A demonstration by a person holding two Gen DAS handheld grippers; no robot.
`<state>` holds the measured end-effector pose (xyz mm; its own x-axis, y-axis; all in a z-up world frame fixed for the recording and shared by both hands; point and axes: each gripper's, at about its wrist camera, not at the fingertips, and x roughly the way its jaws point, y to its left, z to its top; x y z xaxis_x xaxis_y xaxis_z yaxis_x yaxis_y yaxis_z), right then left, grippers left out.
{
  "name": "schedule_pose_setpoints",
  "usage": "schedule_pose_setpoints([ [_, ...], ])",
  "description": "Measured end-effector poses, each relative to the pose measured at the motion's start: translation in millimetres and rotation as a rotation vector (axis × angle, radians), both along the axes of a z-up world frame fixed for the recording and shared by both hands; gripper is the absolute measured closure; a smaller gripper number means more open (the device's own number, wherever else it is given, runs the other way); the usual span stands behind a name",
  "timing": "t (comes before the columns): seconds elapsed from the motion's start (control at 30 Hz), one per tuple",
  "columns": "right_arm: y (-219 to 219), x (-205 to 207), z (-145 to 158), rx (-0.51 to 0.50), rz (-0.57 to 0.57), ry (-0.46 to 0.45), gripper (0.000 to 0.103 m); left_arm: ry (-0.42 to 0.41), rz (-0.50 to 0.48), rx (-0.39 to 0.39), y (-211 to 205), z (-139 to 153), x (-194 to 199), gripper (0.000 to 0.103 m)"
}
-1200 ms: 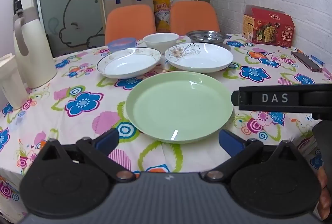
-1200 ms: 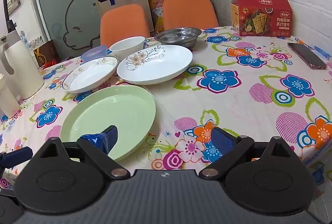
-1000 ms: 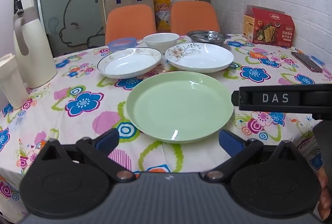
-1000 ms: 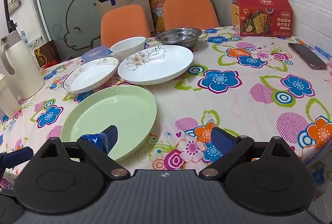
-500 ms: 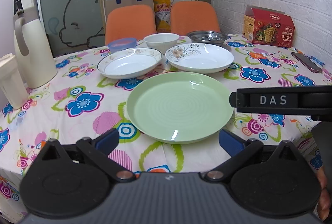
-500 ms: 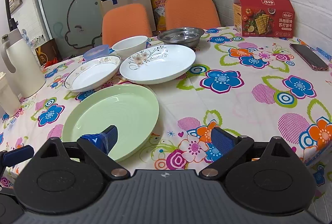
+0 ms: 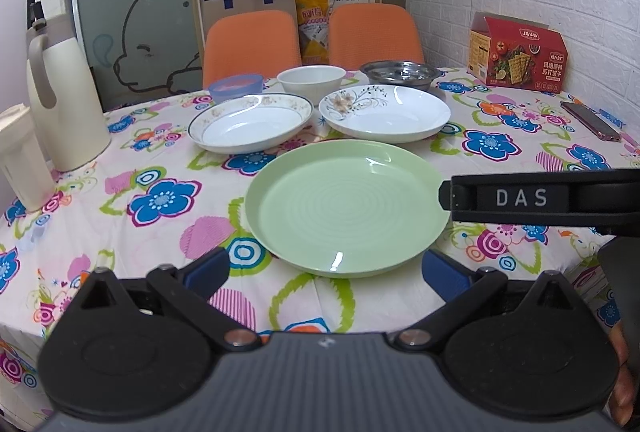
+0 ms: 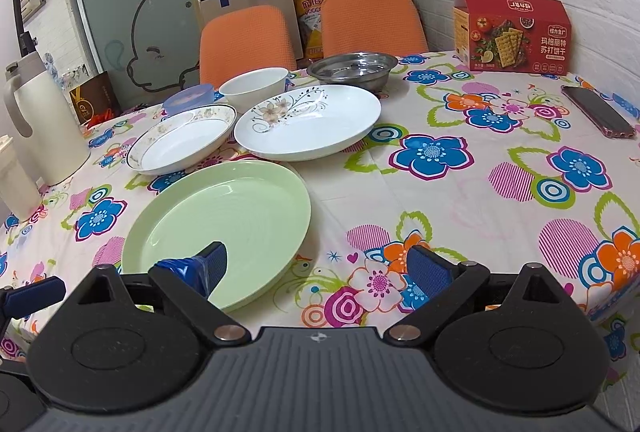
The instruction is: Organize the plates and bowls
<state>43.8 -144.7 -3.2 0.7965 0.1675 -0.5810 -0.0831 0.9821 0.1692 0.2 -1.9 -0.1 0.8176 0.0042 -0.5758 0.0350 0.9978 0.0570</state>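
Observation:
A green plate (image 7: 346,206) (image 8: 218,230) lies nearest me on the flowered tablecloth. Behind it sit a gold-rimmed white plate (image 7: 251,122) (image 8: 184,143) and a white plate with a flower print (image 7: 386,112) (image 8: 308,120). Farther back stand a blue bowl (image 7: 236,86), a white bowl (image 7: 311,78) (image 8: 254,84) and a steel bowl (image 7: 400,73) (image 8: 354,66). My left gripper (image 7: 326,270) hangs open just short of the green plate. My right gripper (image 8: 320,266) is open over that plate's near right rim, holding nothing.
A cream thermos (image 7: 66,96) and a white jug (image 7: 22,156) stand at the table's left edge. A red cracker box (image 7: 518,52) and a phone (image 7: 590,120) lie at the right. Two orange chairs (image 7: 252,40) stand behind the table.
Both views have shifted only slightly; the right gripper has drifted a little forward and to the left. The dishes have not moved.

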Motion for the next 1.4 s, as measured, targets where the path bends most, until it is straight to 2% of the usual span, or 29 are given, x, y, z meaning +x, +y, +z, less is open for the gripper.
schedule_pose_setpoints([
  [1.4, 2.7, 1.2, -0.9, -0.005, 0.005, 0.005, 0.019, 0.006, 0.003, -0.009, 4.4, 0.4, 2.8, 0.001],
])
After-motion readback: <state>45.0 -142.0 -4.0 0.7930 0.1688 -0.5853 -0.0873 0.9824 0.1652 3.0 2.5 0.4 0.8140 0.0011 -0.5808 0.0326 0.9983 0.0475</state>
